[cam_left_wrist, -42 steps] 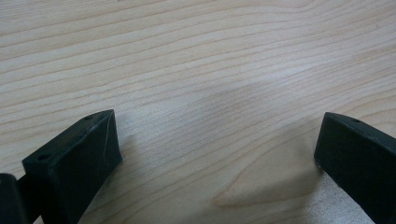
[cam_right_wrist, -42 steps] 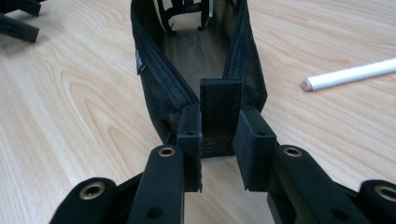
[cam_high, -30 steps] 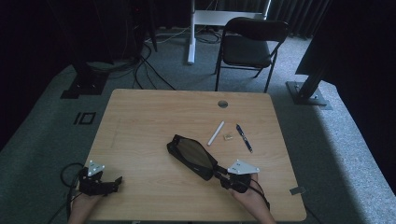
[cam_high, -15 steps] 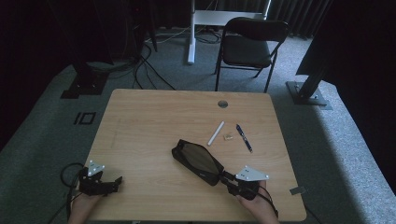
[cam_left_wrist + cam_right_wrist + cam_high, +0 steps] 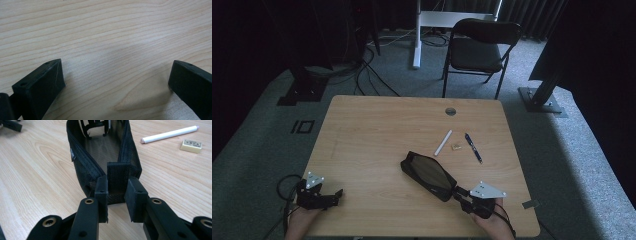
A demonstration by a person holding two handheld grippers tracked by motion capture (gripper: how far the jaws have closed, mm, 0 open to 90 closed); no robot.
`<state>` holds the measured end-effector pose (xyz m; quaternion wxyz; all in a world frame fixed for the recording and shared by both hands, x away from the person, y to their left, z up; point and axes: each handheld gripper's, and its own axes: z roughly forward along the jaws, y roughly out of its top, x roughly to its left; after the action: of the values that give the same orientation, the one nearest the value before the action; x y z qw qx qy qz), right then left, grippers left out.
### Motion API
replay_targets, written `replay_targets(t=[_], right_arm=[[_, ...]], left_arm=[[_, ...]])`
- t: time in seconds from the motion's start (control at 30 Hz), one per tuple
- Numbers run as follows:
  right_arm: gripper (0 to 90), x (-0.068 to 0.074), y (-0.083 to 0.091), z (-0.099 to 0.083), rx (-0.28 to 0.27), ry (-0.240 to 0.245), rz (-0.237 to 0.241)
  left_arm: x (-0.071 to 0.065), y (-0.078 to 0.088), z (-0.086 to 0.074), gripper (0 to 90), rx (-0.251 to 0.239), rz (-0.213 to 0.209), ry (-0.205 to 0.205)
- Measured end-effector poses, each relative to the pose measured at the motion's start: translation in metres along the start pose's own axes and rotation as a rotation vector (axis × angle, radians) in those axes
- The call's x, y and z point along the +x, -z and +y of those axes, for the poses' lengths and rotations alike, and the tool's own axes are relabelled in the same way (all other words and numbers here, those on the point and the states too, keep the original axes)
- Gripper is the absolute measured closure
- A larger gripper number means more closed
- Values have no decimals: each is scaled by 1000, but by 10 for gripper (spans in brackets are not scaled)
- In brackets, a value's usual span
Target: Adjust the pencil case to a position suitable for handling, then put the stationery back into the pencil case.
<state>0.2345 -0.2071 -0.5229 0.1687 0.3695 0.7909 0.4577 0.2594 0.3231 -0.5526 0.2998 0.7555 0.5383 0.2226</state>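
A black mesh pencil case (image 5: 428,175) lies open-topped on the wooden table (image 5: 377,130), right of the middle and toward the front. My right gripper (image 5: 458,191) is at its near end. In the right gripper view the right gripper (image 5: 117,192) is shut on the case's fabric end tab (image 5: 118,173), and the mesh walls (image 5: 82,167) run away from the jaws. My left gripper (image 5: 337,195) rests at the front left corner, far from the case. It stands open over bare wood in the left gripper view (image 5: 117,75).
A white marker (image 5: 443,142), a small tan eraser (image 5: 456,147) and a blue pen (image 5: 473,147) lie just beyond the case. A cable hole (image 5: 450,111) marks the table's far edge. A black chair (image 5: 477,50) stands behind the table.
My right gripper has moved right and toward the front edge, dragging the pencil case with it by the tab. The left gripper has stayed put.
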Motion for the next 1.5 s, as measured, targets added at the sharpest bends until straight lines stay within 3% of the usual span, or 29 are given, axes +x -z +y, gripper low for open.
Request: replay_targets(t=[0.33,0.53,0.63,0.8,1.17,1.5], right_arm=[[723,-4,9,-5,9,4,3],[582,-8,15,-7,3,-7,-5],[514,-11,17,-6,-29,-33,-7],[434,-14,22,-7,-28,-16,4],[365,-30,36,-12,-37,-27,0],[357,-53,43,-16,-54,-77,-61]], left_arm=[[0,0,0,2,0,0,0],[0,0,0,3,0,0,0],[0,0,0,3,0,0,0],[0,0,0,3,0,0,0],[0,0,0,3,0,0,0],[0,0,0,2,0,0,0]])
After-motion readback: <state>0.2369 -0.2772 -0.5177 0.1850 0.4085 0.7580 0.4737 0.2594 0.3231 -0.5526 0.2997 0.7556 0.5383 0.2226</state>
